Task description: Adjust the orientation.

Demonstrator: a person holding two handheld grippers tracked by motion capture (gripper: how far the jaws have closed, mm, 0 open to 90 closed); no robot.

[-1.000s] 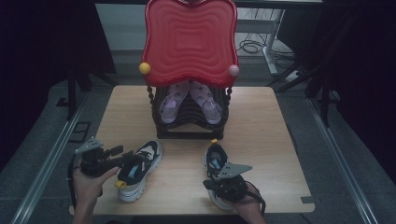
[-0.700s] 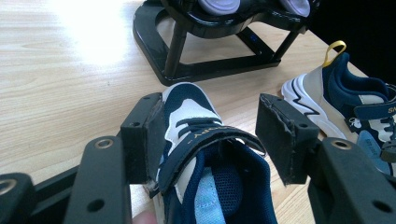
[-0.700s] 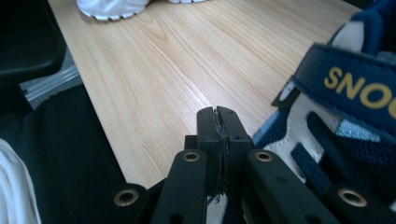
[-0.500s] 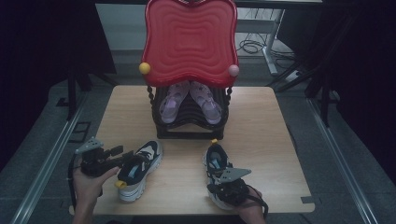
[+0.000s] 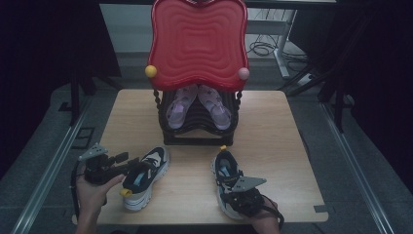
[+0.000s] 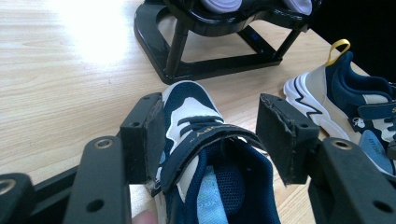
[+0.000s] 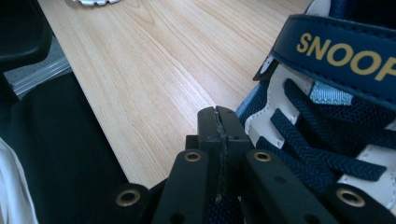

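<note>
Two navy, white and beige sneakers lie on the wooden table (image 5: 272, 126). The left sneaker (image 5: 146, 175) (image 6: 205, 154) has my left gripper (image 5: 136, 168) (image 6: 217, 126) open astride its strap and collar. The left pad rests against its side and the right pad stands off it. The right sneaker (image 5: 225, 170) (image 7: 327, 116), with a yellow heel loop, lies under my right gripper (image 5: 231, 190) (image 7: 219, 135). That gripper is shut, pads pressed together beside the laces, and nothing shows between the tips. The right sneaker (image 6: 345, 102) also appears past the left jaws.
A black rack (image 5: 199, 122) stands mid-table with a pair of lilac sandals (image 5: 197, 105) in it. A red wavy panel (image 5: 197, 44) with a yellow and a pink knob rises above it. Bare wood lies on both sides of the rack. The near edge is close under both hands.
The right gripper has edged slightly toward the near edge over its sneaker. The left hand and both sneakers have stayed where they were.
</note>
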